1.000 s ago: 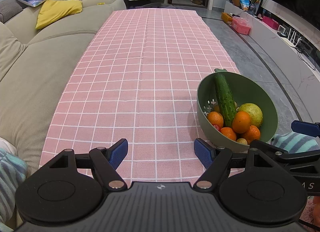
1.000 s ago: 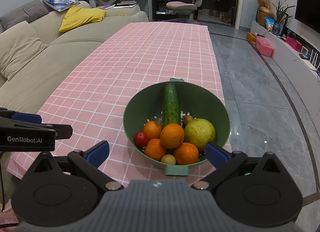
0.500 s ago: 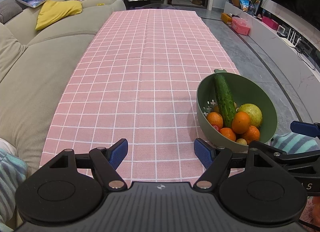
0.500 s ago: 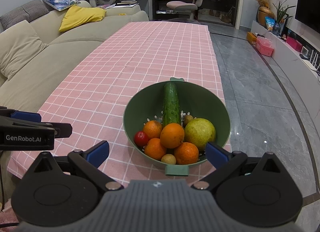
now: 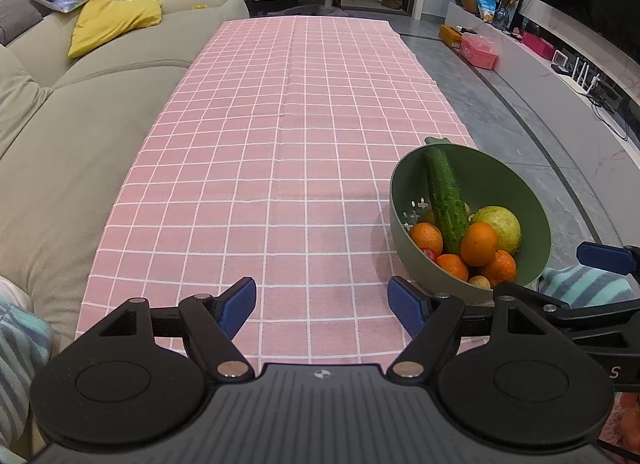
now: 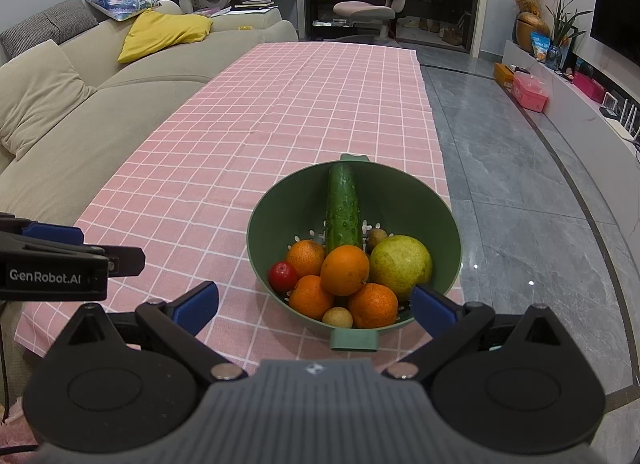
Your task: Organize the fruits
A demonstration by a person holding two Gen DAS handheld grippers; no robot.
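A green colander bowl [image 6: 440, 212] stands near the front right edge of the pink checked tablecloth [image 6: 280, 104]. It holds a cucumber [image 6: 342, 208], several oranges [image 6: 345, 270], a yellow-green pear-like fruit [image 6: 401, 268], a small red tomato [image 6: 282, 276] and small brown fruits [image 6: 337, 318]. My right gripper [image 6: 314, 306] is open and empty just in front of the bowl. My left gripper [image 5: 322, 306] is open and empty over the cloth, left of the bowl [image 5: 516, 200]. The cucumber [image 5: 446, 200] also shows there.
A beige sofa [image 5: 60, 136] with a yellow cushion [image 5: 112, 22] runs along the table's left side. Grey floor [image 6: 520, 184] lies right of the table. A TV bench with boxes [image 6: 528, 92] and a pink chair [image 6: 372, 8] stand farther back.
Both grippers have barely moved. The bowl sits very slightly lower in the right wrist view. Both stay open.
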